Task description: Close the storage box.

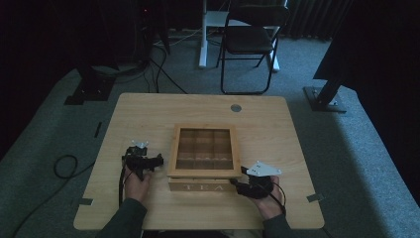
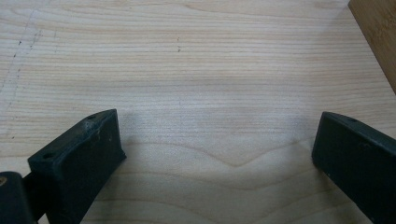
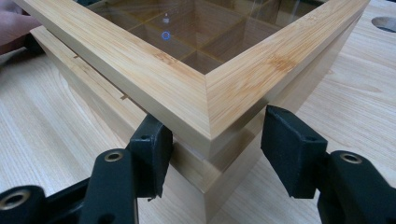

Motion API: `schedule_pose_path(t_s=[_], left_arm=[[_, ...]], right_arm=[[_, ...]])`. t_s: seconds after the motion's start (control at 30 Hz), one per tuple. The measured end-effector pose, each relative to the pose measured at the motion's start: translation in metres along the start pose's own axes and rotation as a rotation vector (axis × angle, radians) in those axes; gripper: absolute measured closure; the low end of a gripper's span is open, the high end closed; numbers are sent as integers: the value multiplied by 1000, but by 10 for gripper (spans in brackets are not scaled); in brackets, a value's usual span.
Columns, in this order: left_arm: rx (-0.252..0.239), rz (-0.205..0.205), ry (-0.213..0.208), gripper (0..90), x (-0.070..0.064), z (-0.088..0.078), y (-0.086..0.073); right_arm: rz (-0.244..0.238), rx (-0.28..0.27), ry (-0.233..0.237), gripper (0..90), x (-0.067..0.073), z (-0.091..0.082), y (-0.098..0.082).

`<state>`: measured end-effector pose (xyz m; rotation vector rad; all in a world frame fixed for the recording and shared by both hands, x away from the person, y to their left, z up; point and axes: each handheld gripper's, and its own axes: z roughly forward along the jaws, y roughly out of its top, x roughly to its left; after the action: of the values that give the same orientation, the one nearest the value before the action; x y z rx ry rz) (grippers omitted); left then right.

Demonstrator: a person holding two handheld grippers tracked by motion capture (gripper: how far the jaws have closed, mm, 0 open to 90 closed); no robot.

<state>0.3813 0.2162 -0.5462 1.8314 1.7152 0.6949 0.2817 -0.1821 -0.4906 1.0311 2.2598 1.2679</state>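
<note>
The square bamboo tea box with a glass-windowed lid (image 1: pixel 204 157) sits at the centre of the pale wooden counter (image 1: pixel 148 109), its lid raised slightly at the near right corner. Judged step: lifting the lid open. The right tool (image 3: pixel 215 140), low in the right gripper view, straddles that lid corner, jaws partly spread; the left one meets the lid edge, the other stands clear. Next move calls for a firmer hold, then an upward swing. The left tool (image 2: pixel 215 154) rests spread wide over bare counter, holding nothing.

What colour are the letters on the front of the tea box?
White, spelling TEA on the light wooden tea box; the high view shows them best.
</note>
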Motion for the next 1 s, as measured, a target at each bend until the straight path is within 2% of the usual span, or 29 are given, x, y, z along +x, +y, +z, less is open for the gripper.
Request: schedule_pose_path(t_s=[0.47, 1.0], left_arm=[[-1, 0, 0, 16, 0, 0, 0], [0, 0, 0, 16, 0, 0, 0]], right_arm=[[1, 0, 10, 427, 0, -5, -4], [8, 28, 19, 423, -1, -8, -12]])
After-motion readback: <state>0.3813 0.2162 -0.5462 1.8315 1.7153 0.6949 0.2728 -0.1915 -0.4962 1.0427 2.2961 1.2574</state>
